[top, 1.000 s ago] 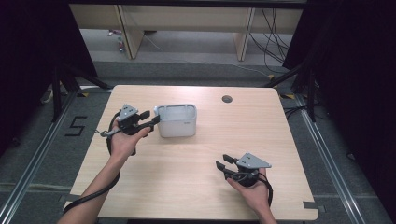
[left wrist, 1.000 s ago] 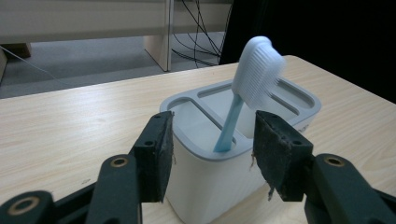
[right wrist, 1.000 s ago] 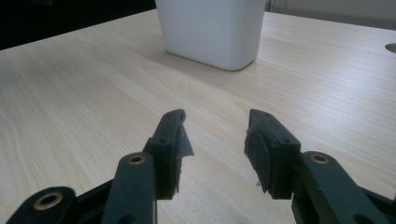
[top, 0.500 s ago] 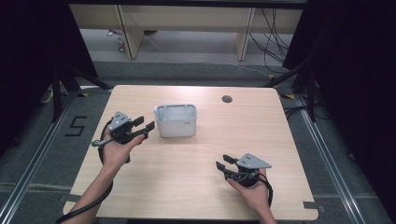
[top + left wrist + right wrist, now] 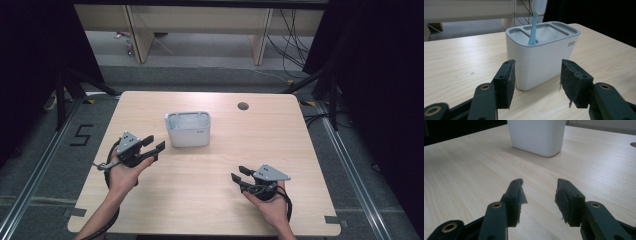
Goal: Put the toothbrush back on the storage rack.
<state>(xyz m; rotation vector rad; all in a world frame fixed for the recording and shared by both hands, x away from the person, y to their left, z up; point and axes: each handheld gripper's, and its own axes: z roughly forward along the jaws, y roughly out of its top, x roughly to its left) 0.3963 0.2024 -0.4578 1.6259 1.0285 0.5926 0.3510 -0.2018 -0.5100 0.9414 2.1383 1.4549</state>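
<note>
The wooden table [image 5: 210, 200] spreads across the middle of the high view, and a little above its centre stands the white toothbrush holder [image 5: 188, 129], a rounded box with slotted compartments in its top. In my left gripper view it sits dead centre, and a light blue toothbrush [image 5: 535, 25] stands in the compartment at the frame's left, handle down and bristle head up at the top edge, leaning slightly. My left gripper [image 5: 154, 144] is at centre left of the high view, just beside the holder's left wall but not touching it; its jaws are spread wide, with nothing between them, and they frame the holder's lower body in the left gripper view. My right gripper [image 5: 239, 178] rests low at the lower right of the high view, well apart from the holder, jaws parted and empty over bare wood; in its own view the holder's base [image 5: 536, 135] shows at the top of the frame. I judge the brush is already seated, so the step in hand is my left hand's release beside the holder. If the next move is a retreat, it calls for drawing straight away without nudging the light holder. If it is a grip on the holder, I need to advance until both pads bracket its walls.
</note>
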